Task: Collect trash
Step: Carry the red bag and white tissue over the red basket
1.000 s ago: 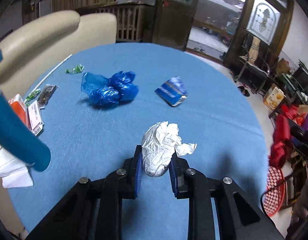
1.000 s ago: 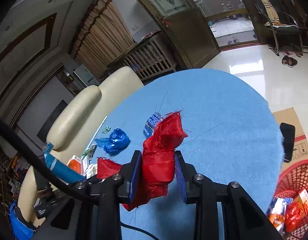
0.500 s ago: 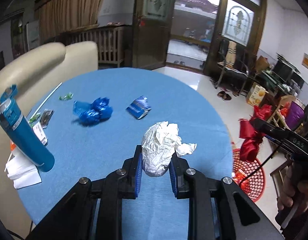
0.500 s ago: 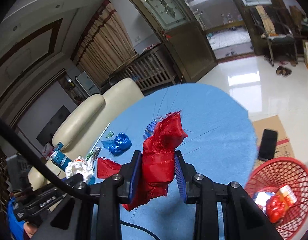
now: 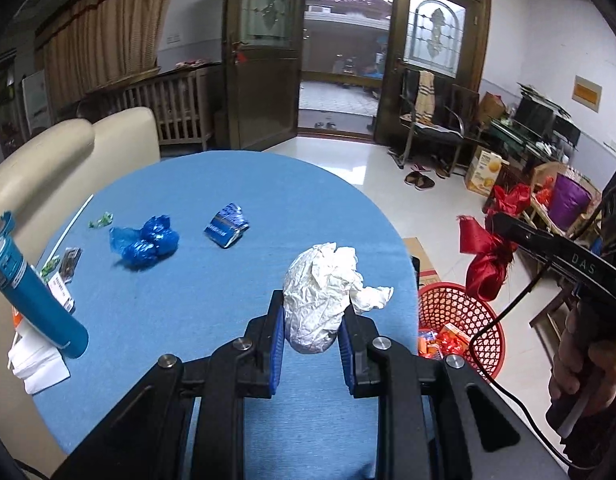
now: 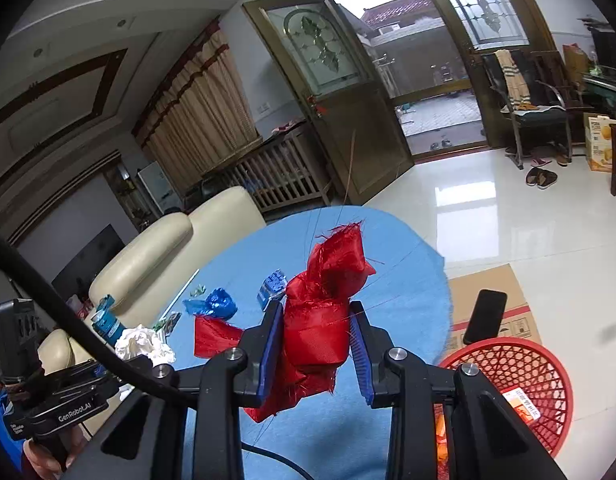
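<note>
Nearest the left wrist camera, the left gripper is clamped on a crumpled white paper ball, its blue pads pressing both sides of the wad, which is held above the blue table near its right edge. From the right wrist view, the right gripper is clenched on a bunched red cloth — frayed threads trail from it and a loose flap hangs out to the left.

Just past the table's edge on the floor stands a red mesh basket (some orange and red wrappers already lie inside it). In the left view the right gripper and its cloth hang above the basket's far rim, with the person's hand around the handle.

Farther out on the tabletop lie a crumpled blue plastic bag and, apart from it to the right, a blue-and-silver wrapper. A small green wrapper sits beyond the bag — near a thin white stick. At the table's left edge a teal bottle stands beside some packets and white paper.

Behind the table is a cream sofa; beyond that, the open wooden door.
</note>
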Motion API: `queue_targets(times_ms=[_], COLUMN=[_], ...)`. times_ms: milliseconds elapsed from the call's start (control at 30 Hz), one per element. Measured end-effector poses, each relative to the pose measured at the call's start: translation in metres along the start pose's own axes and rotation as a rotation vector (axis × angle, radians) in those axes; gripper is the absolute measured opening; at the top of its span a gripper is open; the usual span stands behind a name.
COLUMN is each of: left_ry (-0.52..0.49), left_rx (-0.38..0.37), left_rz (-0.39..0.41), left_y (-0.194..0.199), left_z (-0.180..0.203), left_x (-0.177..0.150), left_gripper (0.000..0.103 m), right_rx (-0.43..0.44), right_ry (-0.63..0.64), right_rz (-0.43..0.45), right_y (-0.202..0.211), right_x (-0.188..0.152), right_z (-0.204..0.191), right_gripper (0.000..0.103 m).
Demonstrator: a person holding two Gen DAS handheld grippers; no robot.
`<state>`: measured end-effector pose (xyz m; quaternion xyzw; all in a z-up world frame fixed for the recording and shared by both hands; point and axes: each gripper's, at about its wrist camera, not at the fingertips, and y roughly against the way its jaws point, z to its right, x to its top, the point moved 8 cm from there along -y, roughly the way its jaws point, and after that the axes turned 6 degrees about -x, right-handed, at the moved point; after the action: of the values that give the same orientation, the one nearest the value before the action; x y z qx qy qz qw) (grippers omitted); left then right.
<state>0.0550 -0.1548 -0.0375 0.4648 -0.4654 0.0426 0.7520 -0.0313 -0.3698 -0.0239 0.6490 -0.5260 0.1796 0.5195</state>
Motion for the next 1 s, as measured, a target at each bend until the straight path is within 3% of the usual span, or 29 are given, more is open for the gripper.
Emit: queue_targets(times_ms=[333, 1000], left_ry=[-0.072, -0.185], left_rx=[-0.012, -0.029], left_rz=[-0.01, -0.059], left_y=[-0.005, -0.026], left_z=[0.037, 0.094], left_x=[0.007, 0.011], left_gripper=[0.025, 0.025], right_rx=[-0.036, -0.068], right_ry=[0.007, 0.0], right_rz=[0.058, 0.073], right_y=[0.03, 0.062], right_x=[0.01, 0.003], right_z=[0.023, 0.07], right_gripper=[0.035, 0.035])
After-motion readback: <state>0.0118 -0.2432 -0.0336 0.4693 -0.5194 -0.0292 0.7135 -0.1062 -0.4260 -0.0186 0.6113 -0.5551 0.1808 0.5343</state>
